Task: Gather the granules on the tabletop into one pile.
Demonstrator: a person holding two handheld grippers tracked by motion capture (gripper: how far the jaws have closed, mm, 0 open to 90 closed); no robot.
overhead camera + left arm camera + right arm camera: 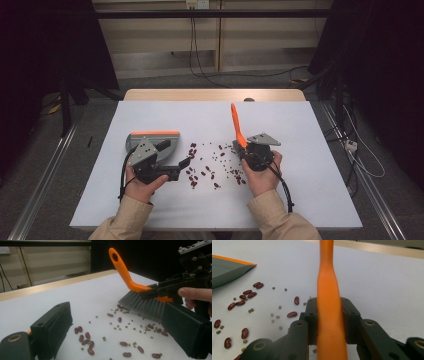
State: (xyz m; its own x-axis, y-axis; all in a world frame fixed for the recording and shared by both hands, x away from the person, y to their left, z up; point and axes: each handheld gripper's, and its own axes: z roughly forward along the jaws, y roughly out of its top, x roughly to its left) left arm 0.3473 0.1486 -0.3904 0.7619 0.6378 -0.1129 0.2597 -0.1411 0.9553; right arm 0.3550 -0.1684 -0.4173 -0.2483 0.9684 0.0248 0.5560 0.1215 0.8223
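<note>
room: dim, dark curtains both sides, pale wall panels at the back with cables hanging down onto a grey floor
bench (300,190): white top with a wood edge at the far side, a person's sleeves coming in from the near side
dustpan (167,141): grey with an orange lip, lying flat on the left half, just left of the spill
left claw (175,169): jaws stand apart in its own view with bare bench between them; whether it grips the pan's handle, can't tell from here
right claw (329,320): clamped on the brush, both pads squeezing the handle
brush (130,280): orange, handle sticking up, grey bristles down on the bench at the right edge of the spill
beans (207,170): red ones plus tiny green ones, scattered mid-bench between pan and brush
</note>
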